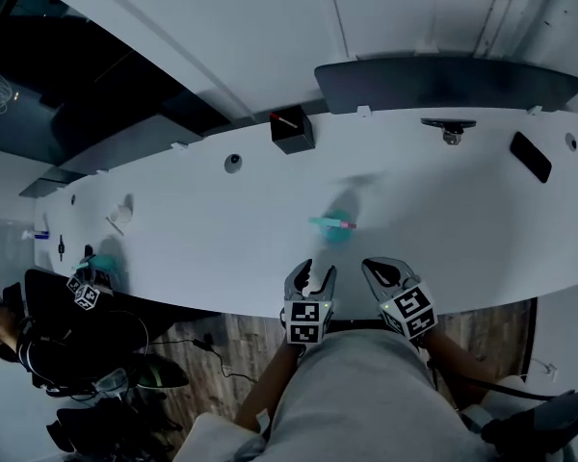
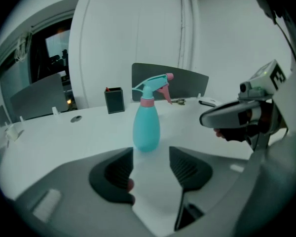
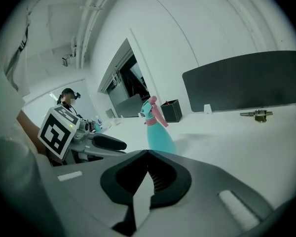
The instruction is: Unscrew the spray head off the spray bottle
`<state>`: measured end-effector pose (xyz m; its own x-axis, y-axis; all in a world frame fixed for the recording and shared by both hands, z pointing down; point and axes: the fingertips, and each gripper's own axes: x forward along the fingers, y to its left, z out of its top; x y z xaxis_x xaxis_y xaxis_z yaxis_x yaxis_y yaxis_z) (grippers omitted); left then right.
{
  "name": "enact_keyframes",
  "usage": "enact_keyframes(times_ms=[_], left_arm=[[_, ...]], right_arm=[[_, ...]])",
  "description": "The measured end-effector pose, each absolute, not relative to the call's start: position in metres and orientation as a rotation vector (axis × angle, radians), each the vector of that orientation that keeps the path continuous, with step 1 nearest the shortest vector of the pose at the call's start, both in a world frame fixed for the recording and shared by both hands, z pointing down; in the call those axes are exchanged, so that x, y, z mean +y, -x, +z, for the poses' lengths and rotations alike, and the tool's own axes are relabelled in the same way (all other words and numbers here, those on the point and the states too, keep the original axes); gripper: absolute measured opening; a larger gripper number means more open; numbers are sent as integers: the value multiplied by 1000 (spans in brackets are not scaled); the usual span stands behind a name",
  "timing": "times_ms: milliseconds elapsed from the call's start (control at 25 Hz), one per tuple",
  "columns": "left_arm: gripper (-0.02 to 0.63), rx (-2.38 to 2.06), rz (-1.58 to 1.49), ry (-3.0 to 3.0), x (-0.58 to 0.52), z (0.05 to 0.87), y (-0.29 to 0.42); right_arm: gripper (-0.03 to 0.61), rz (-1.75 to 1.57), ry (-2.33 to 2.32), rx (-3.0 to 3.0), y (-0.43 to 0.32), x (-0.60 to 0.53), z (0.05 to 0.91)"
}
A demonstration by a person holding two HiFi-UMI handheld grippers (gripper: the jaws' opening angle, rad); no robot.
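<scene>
The head view blurred the spray bottle (image 1: pixel 337 227) to a teal smear on the white table (image 1: pixel 222 229). The left gripper view showed it upright, with its spray head (image 2: pixel 155 85) on, standing just beyond the left gripper (image 2: pixel 151 162), whose jaws were spread and empty. The right gripper (image 3: pixel 148 162) was pressed together on nothing. A black box (image 2: pixel 114 100) stood behind the bottle; its contents could not be told.
</scene>
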<state>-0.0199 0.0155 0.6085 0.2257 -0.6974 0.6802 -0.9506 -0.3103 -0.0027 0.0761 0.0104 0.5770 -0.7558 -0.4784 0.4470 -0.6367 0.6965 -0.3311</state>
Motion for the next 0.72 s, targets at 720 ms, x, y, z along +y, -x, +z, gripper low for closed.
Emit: enact_keyframes(times_ms=[720], left_arm=[[457,-1218,1048,-2438,-90,672,-21]], right_arm=[[3,641,-1052,-2438,-95,8,553]])
